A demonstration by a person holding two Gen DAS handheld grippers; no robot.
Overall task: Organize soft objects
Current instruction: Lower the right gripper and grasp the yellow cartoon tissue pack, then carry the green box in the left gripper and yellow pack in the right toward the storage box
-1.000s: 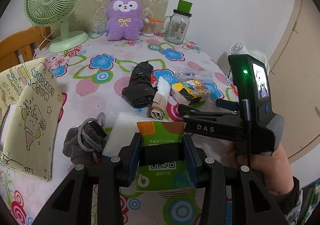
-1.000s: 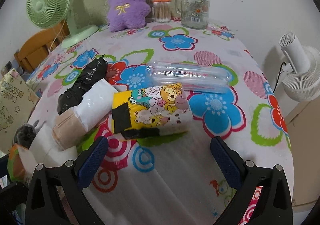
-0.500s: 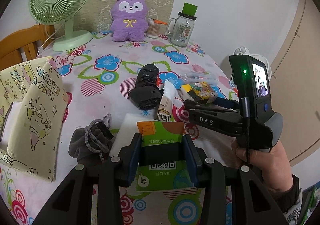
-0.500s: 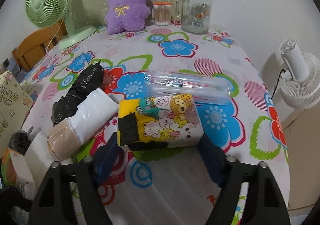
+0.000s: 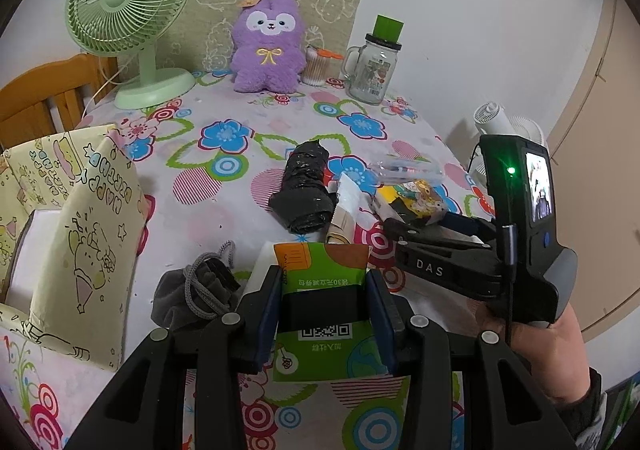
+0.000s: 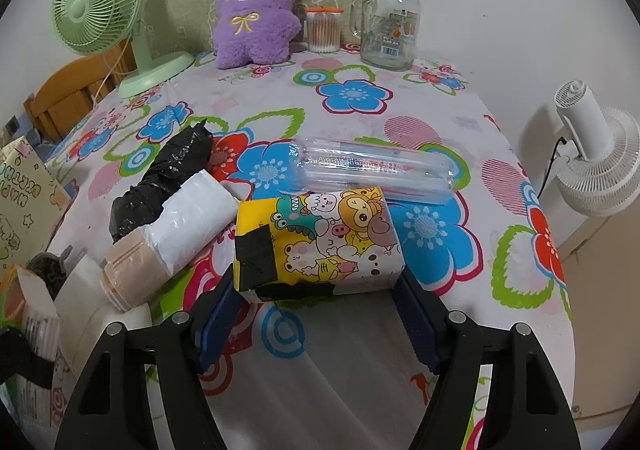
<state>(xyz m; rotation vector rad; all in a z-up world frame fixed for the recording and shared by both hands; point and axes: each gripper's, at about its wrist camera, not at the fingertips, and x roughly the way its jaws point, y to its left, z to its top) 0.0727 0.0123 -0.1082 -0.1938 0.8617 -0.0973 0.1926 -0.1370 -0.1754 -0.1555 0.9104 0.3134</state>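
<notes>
Soft cartoon-printed tissue pack [image 6: 320, 242] sits pinched in the right gripper [image 6: 318, 292], while the left gripper [image 5: 324, 310] clamps a green paper packet [image 5: 322, 270]. Black plastic roll [image 6: 168, 178], white roll [image 6: 176, 230] and grey drawstring pouch [image 5: 192, 294] lie unsorted on the worktop [image 6: 360, 350].

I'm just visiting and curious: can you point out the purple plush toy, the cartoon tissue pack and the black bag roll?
purple plush toy [image 6: 252, 22], right wrist view, on its belly.
cartoon tissue pack [image 6: 336, 238], right wrist view, on its printed top face.
black bag roll [image 5: 306, 186], left wrist view, on its middle.
</notes>
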